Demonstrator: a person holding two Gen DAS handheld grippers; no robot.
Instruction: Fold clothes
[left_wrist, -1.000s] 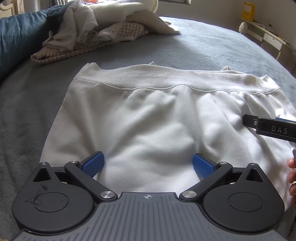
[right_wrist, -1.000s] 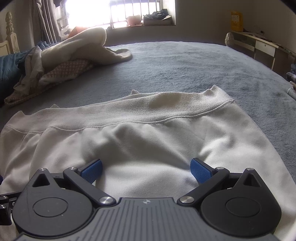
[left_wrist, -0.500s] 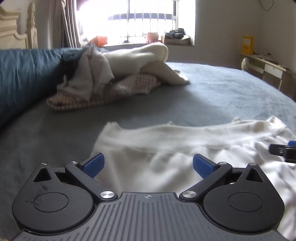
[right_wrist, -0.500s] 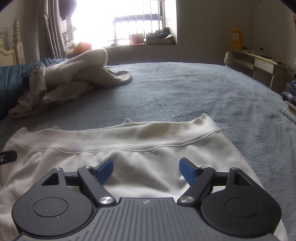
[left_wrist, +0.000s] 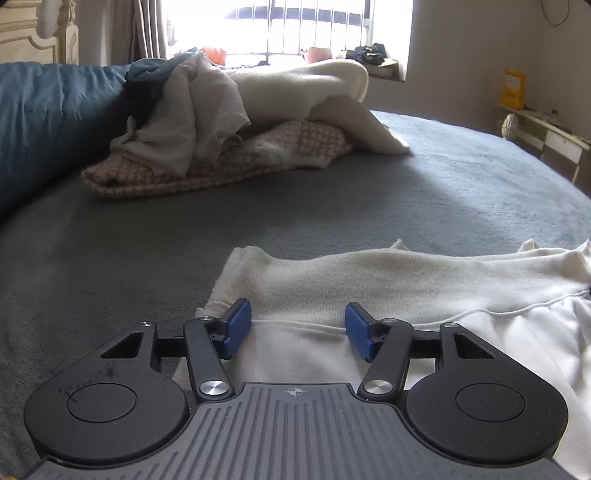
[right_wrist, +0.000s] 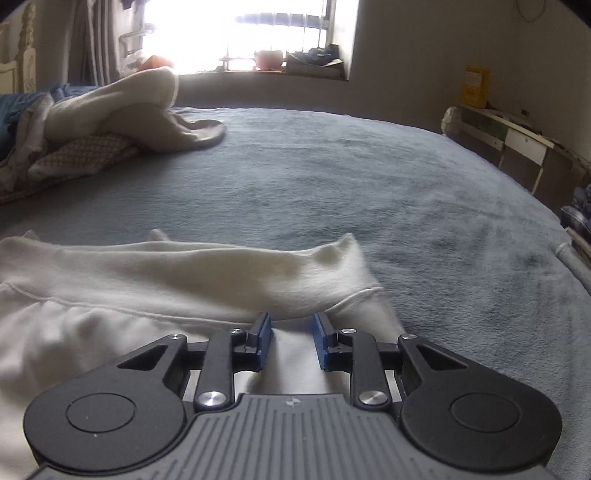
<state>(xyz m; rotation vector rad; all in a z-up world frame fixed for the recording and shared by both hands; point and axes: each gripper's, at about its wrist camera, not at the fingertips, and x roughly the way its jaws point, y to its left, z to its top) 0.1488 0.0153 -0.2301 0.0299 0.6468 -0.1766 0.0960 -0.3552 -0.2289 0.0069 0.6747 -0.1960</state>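
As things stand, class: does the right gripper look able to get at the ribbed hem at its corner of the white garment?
Probably yes. The right gripper sits at the white garment just short of its ribbed hem, jaws closing with cloth between them, and nothing lies in the way.

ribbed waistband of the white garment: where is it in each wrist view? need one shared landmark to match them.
Left wrist: ribbed waistband crosses the lower middle from centre-left to the right edge, just beyond the left gripper, whose jaws are closing.
Right wrist: the band runs from the left edge to right of centre, its corner beyond the right gripper, also closing.
Shared landmark: the clothes pile, upper left in both.
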